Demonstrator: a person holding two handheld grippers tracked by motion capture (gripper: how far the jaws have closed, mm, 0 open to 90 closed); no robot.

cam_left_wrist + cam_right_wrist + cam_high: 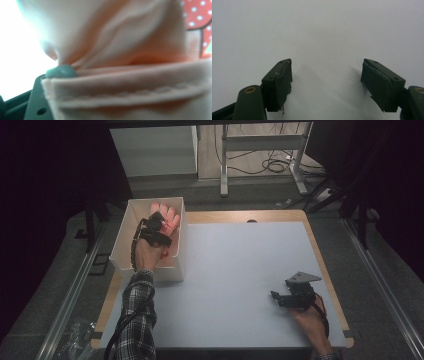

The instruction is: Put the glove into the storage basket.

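pink cloth (130,75) in left claw (159,227)

My table (240,270) has a pale grey-white top with a wooden border showing along its far and side edges. A small dark mark (251,221) sits at the far edge, about midway along it. Beyond the far edge I see a grey floor (260,190), the metal legs of another frame (223,165), and a tangle of dark cables (275,166) lying on the floor past them. A white panel (155,150) stands behind the table's far left corner. Metal rails (70,295) run along the floor on both sides of the table. Some crumpled clear plastic (75,335) lies on the floor off the near left corner.
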